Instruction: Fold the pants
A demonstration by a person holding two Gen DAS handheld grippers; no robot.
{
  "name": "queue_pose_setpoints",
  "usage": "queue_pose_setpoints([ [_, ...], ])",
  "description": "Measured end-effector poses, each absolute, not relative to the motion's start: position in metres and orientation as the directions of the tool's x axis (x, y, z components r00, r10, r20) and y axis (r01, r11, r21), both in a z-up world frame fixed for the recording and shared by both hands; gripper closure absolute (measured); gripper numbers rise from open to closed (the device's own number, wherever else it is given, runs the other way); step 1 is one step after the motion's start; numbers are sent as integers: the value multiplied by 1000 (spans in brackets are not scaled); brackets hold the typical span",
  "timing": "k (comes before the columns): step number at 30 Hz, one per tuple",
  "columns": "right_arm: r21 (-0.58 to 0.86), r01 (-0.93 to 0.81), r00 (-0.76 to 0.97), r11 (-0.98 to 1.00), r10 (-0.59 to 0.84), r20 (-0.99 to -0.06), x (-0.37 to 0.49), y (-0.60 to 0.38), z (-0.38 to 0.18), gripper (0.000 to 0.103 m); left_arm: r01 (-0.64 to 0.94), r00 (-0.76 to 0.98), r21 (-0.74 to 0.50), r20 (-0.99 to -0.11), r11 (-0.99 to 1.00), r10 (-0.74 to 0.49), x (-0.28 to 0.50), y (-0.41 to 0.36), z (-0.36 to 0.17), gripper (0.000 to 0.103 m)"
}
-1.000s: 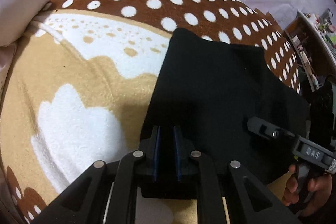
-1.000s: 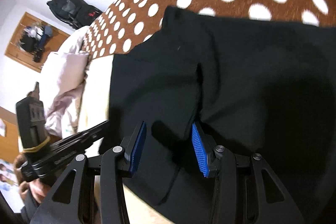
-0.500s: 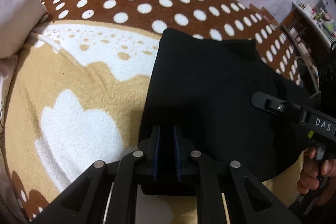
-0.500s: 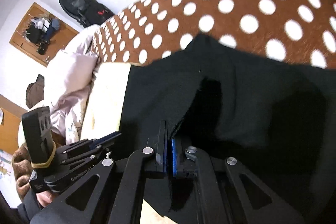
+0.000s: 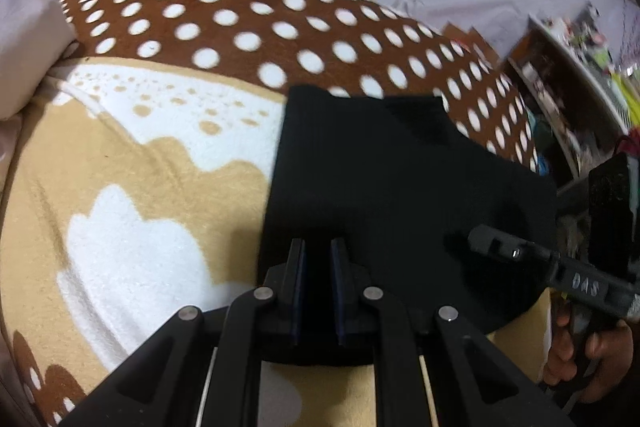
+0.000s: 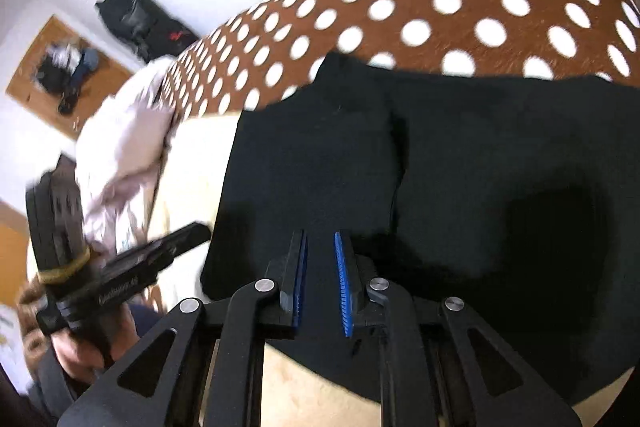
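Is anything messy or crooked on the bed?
A little. The black pants are not flat: one layer's edge makes a ridge down the middle, and the far edge is uneven. Nothing looks spilled or torn.

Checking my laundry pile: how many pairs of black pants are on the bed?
1. The black pants lie folded on the patterned blanket, straddling its tan and brown polka-dot parts, just ahead of both claws. Nothing else dark lies on the visible bed.

Both grippers point steeply downward, side by side. The left gripper (image 5: 318,259) keeps a narrow gap between its jaws, with dark cloth in it. The right gripper (image 6: 320,263) has its jaws opening, and a hand (image 5: 588,359) grips its handle.
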State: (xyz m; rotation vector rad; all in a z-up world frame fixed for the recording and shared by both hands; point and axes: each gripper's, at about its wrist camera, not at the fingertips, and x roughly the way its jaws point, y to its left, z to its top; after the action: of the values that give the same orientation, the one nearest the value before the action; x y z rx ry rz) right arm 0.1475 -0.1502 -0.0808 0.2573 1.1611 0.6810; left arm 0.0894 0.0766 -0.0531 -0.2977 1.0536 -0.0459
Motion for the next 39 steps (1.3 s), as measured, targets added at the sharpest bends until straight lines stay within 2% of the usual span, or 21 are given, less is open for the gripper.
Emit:
queue_pose_setpoints([
  [3,462,-345,133,817,530,-837,143,-140,-110,89,-90,366,-225,-913,970,-178,96,63,-80,89],
  [5,457,-338,161,823,528,-834,141,-146,-104,89,-74,376,-193,-914,978,-152,96,57,-78,89],
  [10,392,-362,201,846,482,-853,125,-165,-86,89,-90,389,-219,-906,972,-168,87,55,-71,89],
  [13,327,-329,188,886,401,-896,120,-187,-97,89,-59,365,-198,-916,978,-163,83,40,-73,89],
  [25,215,-256,398,942,306,-865,76,-247,-18,89,65,419,-223,-879,973,-229,50,-21,-28,89],
  [26,205,-253,410,946,296,-863,70,-252,-13,87,71,425,-222,-875,972,-231,45,-24,-24,89],
  [28,191,-248,429,950,284,-858,60,-257,-3,74,74,433,-226,-870,971,-236,39,-26,-17,89],
  [29,185,-245,439,952,279,-854,54,-257,1,62,72,435,-228,-869,971,-236,36,-26,-14,89],
  [30,179,-243,449,953,274,-851,49,-259,5,59,70,441,-228,-866,971,-235,33,-26,-10,89],
  [39,160,-253,463,954,264,-846,30,-262,13,59,54,483,-196,-853,979,-197,17,-27,9,89],
])
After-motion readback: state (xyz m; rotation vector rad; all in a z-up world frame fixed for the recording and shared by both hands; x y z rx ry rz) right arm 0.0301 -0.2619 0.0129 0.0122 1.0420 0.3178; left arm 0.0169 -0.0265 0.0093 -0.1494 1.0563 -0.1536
